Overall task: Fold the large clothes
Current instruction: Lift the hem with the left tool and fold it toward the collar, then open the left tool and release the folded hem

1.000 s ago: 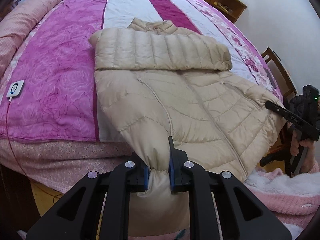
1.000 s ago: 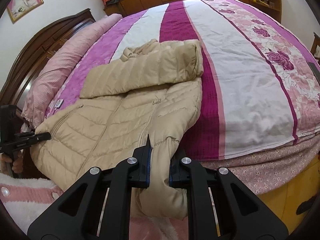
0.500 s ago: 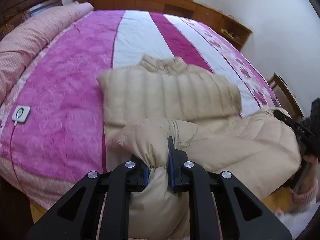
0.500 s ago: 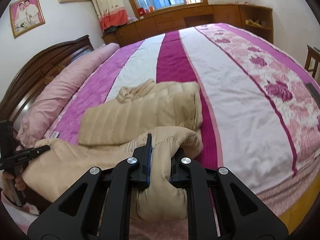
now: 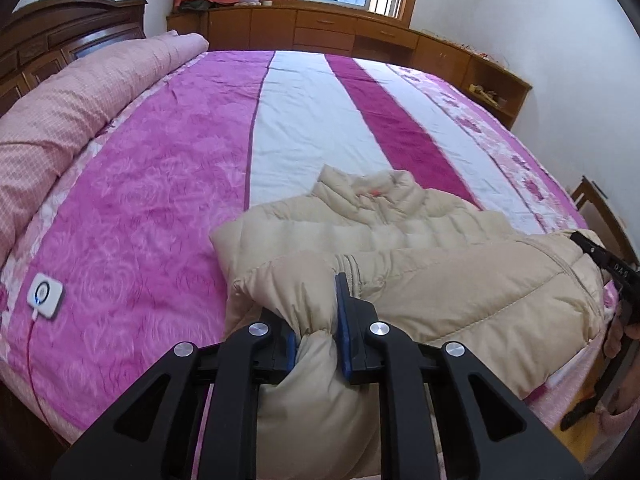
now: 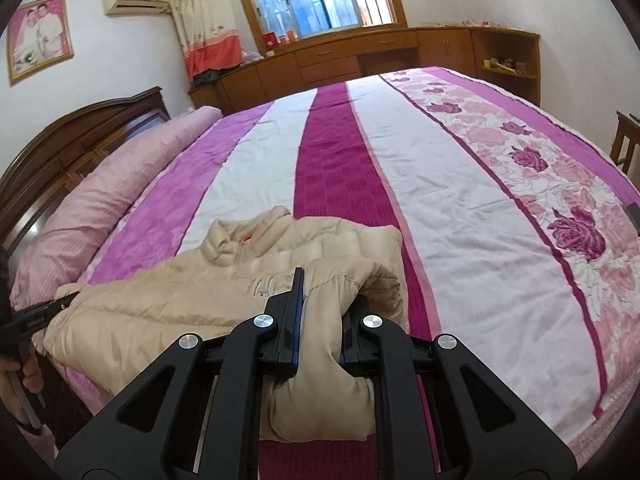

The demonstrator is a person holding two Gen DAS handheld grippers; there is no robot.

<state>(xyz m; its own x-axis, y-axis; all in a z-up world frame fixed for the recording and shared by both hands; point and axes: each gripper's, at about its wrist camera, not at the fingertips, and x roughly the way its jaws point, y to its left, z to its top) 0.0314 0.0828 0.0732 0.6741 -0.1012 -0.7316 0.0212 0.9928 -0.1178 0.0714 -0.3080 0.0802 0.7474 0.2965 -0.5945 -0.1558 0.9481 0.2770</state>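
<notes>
I've got the jacket's hem pinched at both corners, carrying it over toward the collar.

The beige puffer jacket (image 5: 460,300) lies low and centre in both views, near the bed's front edge, collar pointing up-frame and sleeves laid across the chest. My left gripper (image 5: 318,320) is clamped on one bottom corner and my right gripper (image 6: 320,320) on the other, each with a wad of padding bunched between its fingers, so the hem travels level and, I judge, will land square. Around it the striped bedspread (image 5: 312,120) gives flat room; a white controller (image 5: 45,295) sits at lower left, well apart from the jacket.
</notes>
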